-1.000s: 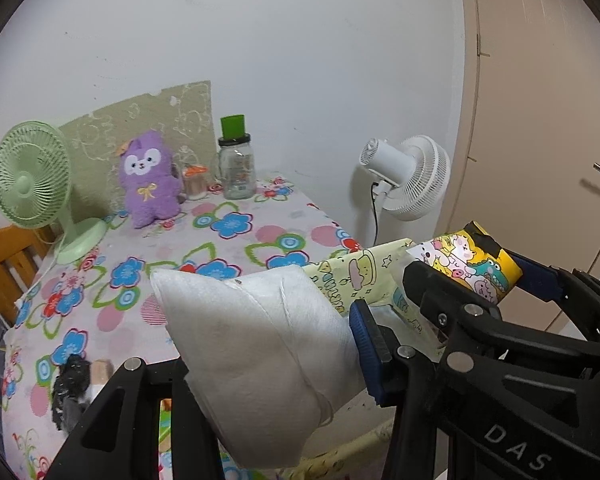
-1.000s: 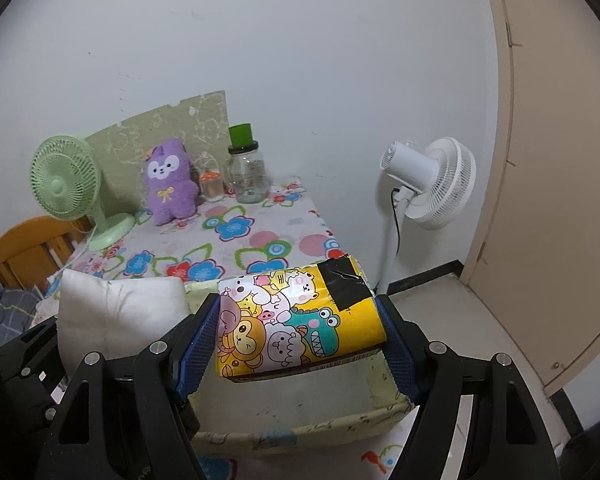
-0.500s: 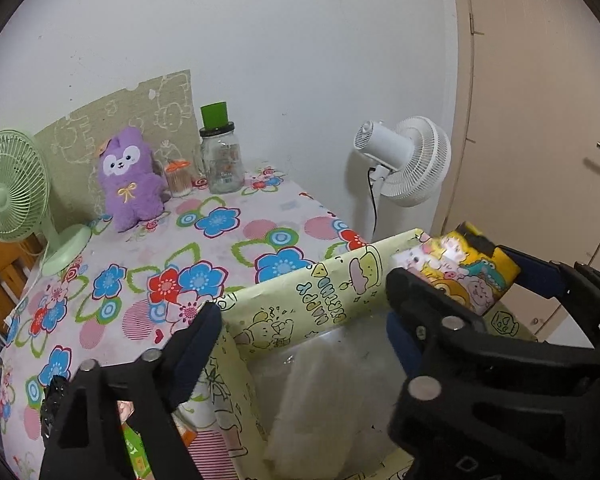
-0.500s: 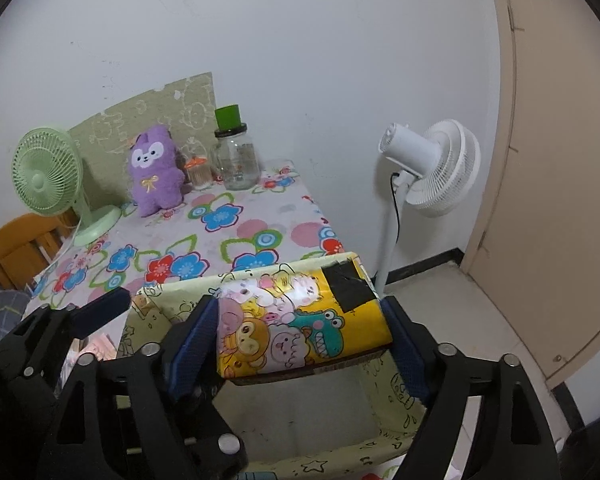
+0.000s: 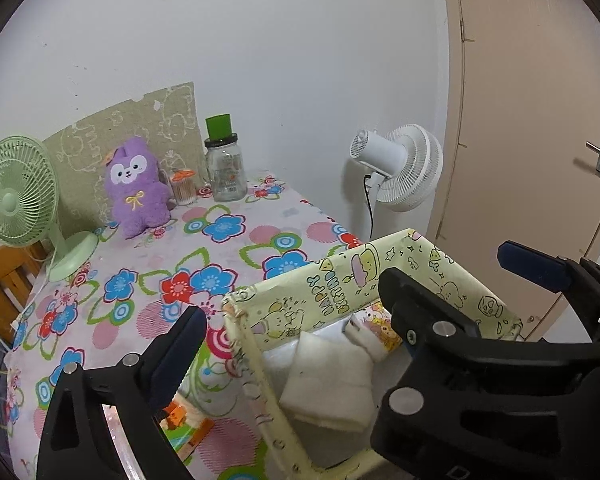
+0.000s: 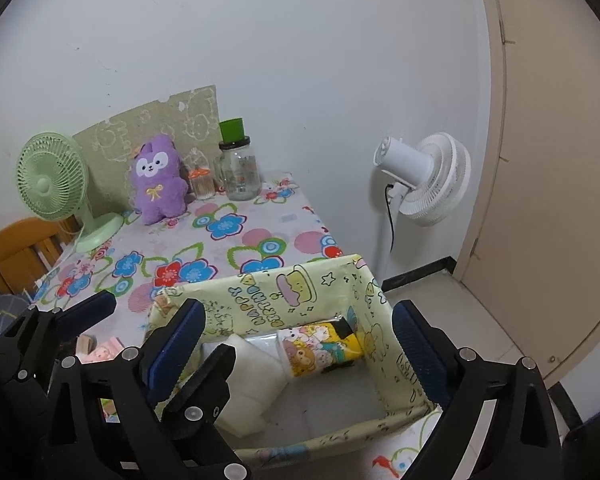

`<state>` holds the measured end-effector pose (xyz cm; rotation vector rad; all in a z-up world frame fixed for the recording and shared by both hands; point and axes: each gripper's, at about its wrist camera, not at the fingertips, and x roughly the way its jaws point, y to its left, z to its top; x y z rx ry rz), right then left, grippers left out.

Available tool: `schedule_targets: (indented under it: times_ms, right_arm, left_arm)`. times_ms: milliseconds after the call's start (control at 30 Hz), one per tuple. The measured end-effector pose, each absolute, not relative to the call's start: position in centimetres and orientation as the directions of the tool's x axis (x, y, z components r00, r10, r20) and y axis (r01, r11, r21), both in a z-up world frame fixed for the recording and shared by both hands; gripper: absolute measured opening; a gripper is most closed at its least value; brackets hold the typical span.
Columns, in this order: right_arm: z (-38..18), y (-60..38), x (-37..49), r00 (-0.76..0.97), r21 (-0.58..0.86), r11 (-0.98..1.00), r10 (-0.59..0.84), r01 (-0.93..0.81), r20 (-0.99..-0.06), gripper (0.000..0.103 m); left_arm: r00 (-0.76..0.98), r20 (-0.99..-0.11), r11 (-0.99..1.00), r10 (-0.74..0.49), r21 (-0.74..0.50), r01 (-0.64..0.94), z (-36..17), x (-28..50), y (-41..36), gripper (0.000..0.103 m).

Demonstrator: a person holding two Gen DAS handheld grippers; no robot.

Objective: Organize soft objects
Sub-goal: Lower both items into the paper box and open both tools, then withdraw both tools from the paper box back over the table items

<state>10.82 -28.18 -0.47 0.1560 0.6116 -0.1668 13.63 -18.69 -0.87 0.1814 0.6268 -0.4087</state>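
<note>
Soft objects lie in the yellow-green box (image 6: pixel 324 300): a white pad (image 5: pixel 328 380) and a cartoon-printed roll (image 6: pixel 320 348).

Low in each frame, the left hand-held gripper (image 5: pixel 284 320) and the right hand-held gripper (image 6: pixel 300 344) both stand with jaws apart and empty above the box. The purple plush (image 6: pixel 156 180) sits at the upper left on the flowered counter (image 6: pixel 228 240), beside a glass jar (image 6: pixel 240 172) and a green fan (image 6: pixel 52 184). A reach for the plush could likely knock the jar, which stands close by; the box near the counter edge might slide off if nudged.

Pale yellow cartoon-print box (image 6: pixel 300 296), white pillow (image 5: pixel 332 380), purple plush (image 6: pixel 156 180), flowered tablecloth (image 5: pixel 140 264)
</note>
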Motion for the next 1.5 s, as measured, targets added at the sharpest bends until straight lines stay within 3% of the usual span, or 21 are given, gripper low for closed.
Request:
schedule_targets:
  times_ms: [467,1500]
  right_arm:
    - [1.2,-24.4,7.8,0.837,0.084,0.98,-0.11,0.183,-0.536,0.102]
    - [3.1,-18.6,3.5,0.857,0.048,0.99,-0.089,0.131,-0.508,0.103]
  left_arm:
    - [0.763,-0.568,0.913,-0.31,0.047,0.406,0.6,10.5,-15.1,0.1]
    - [0.806,-0.525,0.935,-0.274,0.05,0.351,1.7,5.8,-9.4,0.103]
